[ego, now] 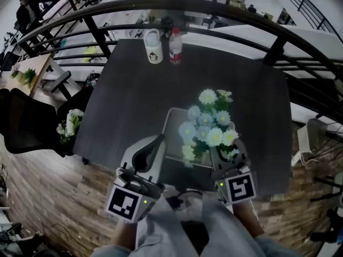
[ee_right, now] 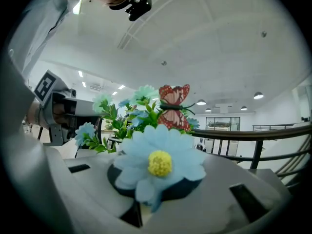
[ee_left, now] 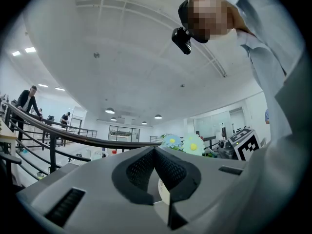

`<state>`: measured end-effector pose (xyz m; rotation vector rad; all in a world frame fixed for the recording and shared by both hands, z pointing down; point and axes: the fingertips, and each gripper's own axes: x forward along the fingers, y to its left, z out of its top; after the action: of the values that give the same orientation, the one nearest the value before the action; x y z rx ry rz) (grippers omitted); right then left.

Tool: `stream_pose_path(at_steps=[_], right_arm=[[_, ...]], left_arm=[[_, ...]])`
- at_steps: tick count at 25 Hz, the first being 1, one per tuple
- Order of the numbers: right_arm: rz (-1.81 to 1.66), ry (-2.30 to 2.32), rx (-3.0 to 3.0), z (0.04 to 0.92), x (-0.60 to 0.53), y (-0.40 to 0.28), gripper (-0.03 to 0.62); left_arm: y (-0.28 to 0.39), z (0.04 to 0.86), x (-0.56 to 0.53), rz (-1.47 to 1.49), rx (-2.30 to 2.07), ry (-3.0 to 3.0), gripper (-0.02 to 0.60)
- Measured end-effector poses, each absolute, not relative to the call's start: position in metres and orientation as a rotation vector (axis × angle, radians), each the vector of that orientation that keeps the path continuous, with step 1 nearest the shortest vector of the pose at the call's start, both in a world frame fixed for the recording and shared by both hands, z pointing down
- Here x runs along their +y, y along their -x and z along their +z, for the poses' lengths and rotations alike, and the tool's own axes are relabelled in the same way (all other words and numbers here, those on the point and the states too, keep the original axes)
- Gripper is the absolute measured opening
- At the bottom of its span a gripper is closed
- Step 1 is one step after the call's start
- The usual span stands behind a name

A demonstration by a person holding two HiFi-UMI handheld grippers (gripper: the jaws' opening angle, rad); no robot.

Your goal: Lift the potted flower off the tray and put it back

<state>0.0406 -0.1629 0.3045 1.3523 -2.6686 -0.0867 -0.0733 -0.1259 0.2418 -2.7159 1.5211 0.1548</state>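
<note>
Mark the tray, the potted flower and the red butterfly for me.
tray (ego: 174,126), head view, bare floor near its left rim.
potted flower (ego: 206,128), head view, middle of the blooms.
red butterfly (ee_right: 174,106), right gripper view, between its wings.

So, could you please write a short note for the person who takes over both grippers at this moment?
Left gripper: jaws together, nothing seen between them; it sits beside the left edge of the tray.
Right gripper: reaches in at the base of the potted flower and seems closed on it; its pads and the pot are hidden.
Tray: on the dark table, near side.
Done: flower apparently gripped; whether it is clear of the tray cannot be told.
Left: lift it off, set it back, release.
</note>
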Motion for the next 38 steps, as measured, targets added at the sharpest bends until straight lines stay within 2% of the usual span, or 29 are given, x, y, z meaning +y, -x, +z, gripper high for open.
stream_pose_path(at_steps=[4, 38], right_arm=[[-0.087, -1.382, -2.678, 0.298, -0.164, -0.040, 0.049], [-0.127, -1.364, -2.728, 0.276, -0.154, -0.031, 0.049]], left_arm=[[0.075, 0.246, -0.126, 0.084, 1.536, 2.734, -0.002], [0.081, 0.231, -0.126, 0.136, 1.533, 2.693, -0.002]])
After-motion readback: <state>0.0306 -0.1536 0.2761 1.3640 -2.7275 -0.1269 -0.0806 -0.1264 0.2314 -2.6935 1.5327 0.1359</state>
